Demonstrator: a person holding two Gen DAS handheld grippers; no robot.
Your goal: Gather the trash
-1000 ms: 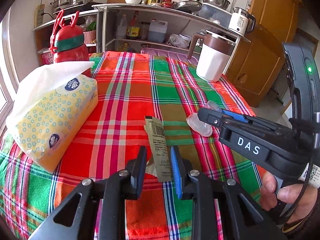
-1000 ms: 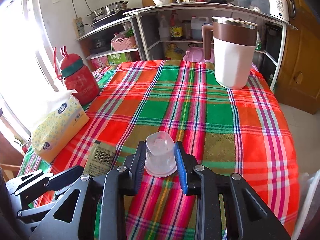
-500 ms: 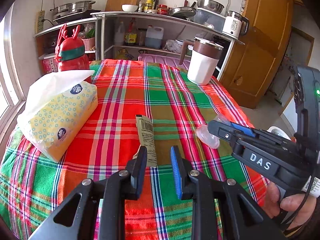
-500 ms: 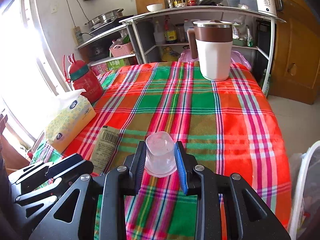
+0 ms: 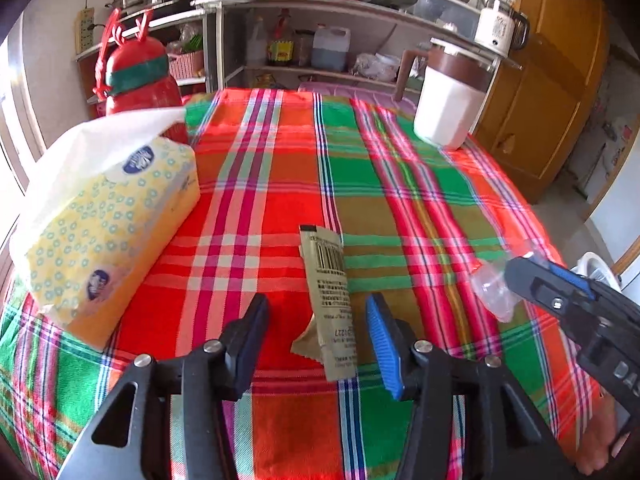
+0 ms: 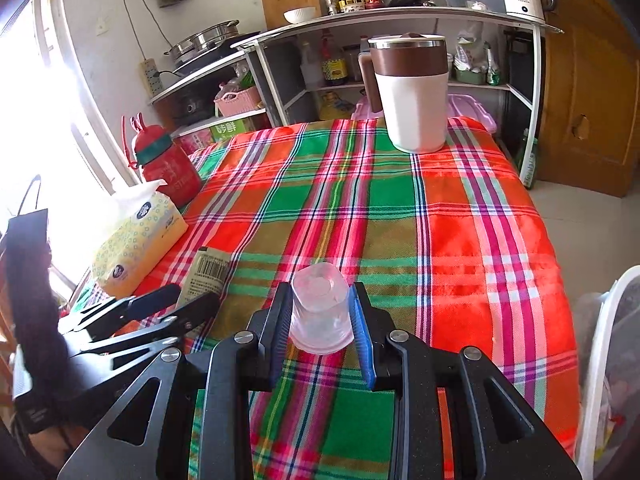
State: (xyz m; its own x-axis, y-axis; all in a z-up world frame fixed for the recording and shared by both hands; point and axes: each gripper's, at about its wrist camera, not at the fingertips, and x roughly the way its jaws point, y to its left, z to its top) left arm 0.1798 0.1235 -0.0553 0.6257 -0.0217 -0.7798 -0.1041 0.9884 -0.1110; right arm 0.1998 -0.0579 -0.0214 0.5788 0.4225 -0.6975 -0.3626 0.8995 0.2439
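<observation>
While my right gripper [image 6: 320, 322] pinches a small clear plastic cup [image 6: 320, 312], upside down between its pads and lifted above the near edge of the table, my left gripper [image 5: 316, 332] stands wide apart with nothing in it. Between its two fingers lies a flat olive-tan foil sachet with a printed barcode [image 5: 330, 300], resting on the red, green and olive plaid tablecloth [image 5: 360, 184] close to the near edge; neither finger touches it. Along the left edge I see a yellow soft pack of tissues with a white sheet sticking up [image 5: 112, 224], and just behind it, at the far left corner, a red plastic bottle with a green band [image 5: 140, 84]. Near the far right corner stands a white jug with a brown lid and handle [image 6: 412, 100]. Past the right edge, a white wire-framed trash bin [image 6: 604, 360] sits low on the floor.
</observation>
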